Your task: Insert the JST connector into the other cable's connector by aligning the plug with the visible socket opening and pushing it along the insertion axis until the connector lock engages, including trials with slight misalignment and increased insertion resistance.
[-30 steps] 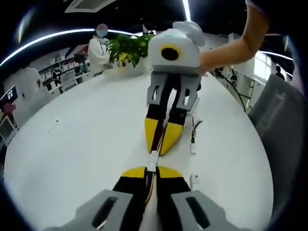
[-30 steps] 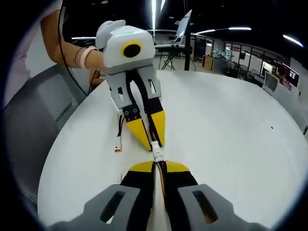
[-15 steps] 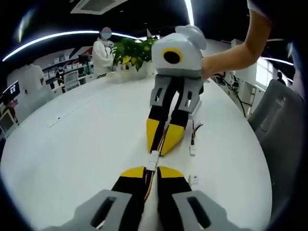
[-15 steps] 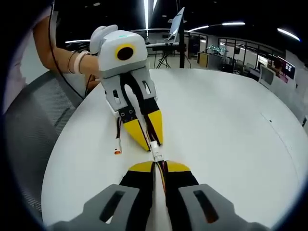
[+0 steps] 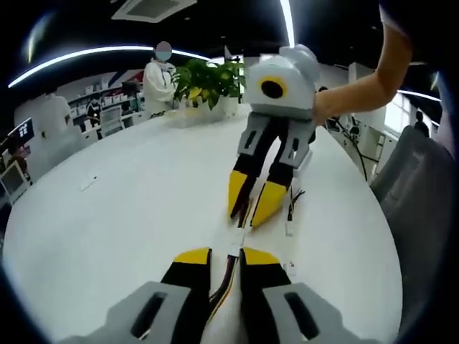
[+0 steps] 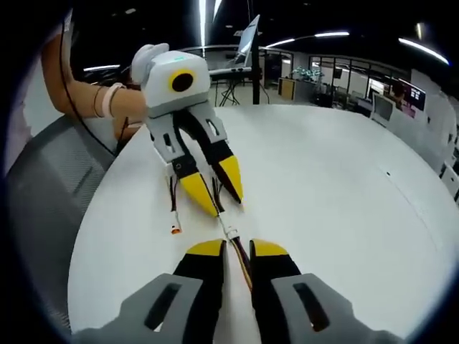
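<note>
White connectors [image 5: 235, 249], joined end to end, are lying on the round table [image 5: 122, 215] with their wires. In the left gripper view the left gripper [image 5: 218, 259] is standing with jaws apart at 6 o'clock, the connectors between the tips, while the right gripper [image 5: 251, 208], jaws parted, is sitting beyond at 12 o'clock. A spare connector [image 6: 175, 229] is lying at 10 o'clock in the right gripper view.

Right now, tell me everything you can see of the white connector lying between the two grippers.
The white connector is a small, pale, plastic-looking block lying flat on the white table, in line between the two grippers. Thin red, yellow and dark wires run from it back between the left gripper's open yellow tips. In the right gripper view it sits at. Whether both halves are locked cannot be told.
</note>
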A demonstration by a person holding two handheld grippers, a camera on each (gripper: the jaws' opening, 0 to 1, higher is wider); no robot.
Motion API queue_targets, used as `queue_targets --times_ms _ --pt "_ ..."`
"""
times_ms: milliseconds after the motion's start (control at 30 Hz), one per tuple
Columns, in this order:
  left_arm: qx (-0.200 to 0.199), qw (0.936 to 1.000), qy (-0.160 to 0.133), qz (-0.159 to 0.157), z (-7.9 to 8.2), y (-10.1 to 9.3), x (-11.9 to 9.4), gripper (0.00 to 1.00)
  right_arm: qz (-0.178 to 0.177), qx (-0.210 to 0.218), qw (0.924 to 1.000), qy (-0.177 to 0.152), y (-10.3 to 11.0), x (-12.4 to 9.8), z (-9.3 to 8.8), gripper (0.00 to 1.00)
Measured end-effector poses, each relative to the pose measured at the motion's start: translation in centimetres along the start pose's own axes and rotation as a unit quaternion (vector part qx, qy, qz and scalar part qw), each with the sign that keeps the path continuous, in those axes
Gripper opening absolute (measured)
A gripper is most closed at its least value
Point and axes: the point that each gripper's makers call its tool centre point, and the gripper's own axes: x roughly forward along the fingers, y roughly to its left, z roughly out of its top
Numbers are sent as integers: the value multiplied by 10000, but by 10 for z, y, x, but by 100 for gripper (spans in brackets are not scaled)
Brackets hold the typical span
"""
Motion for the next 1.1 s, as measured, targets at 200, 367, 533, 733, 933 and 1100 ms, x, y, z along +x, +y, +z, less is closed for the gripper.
queue_targets --times_ms 200,367,533,733,933,1100 --pt "260 9997 13 30 7 -2 -19 8 -147 -87 9998 -89 9 -12 14 10" --pt "445 9990 23 -45 13 -11 -31 8 -163 -167 9997 -115 20 -18 19 9" --pt "626 9979 94 -170 12 -30 -38 8 -142 -213 9996 -139 35 -22 17 8" --pt "690 9970 159 -325 9 -48 -36 8 -151 -198 9995 -175 48 -29 16 8" --pt "769 9954 299 -480 -1 -56 -29 8 -155 -198 9996 -162 52 -33 10 9" --pt "700 9955 349 -536 -7 -58 -24 8 -136 -265 9996 25 56 -31 -1 8"
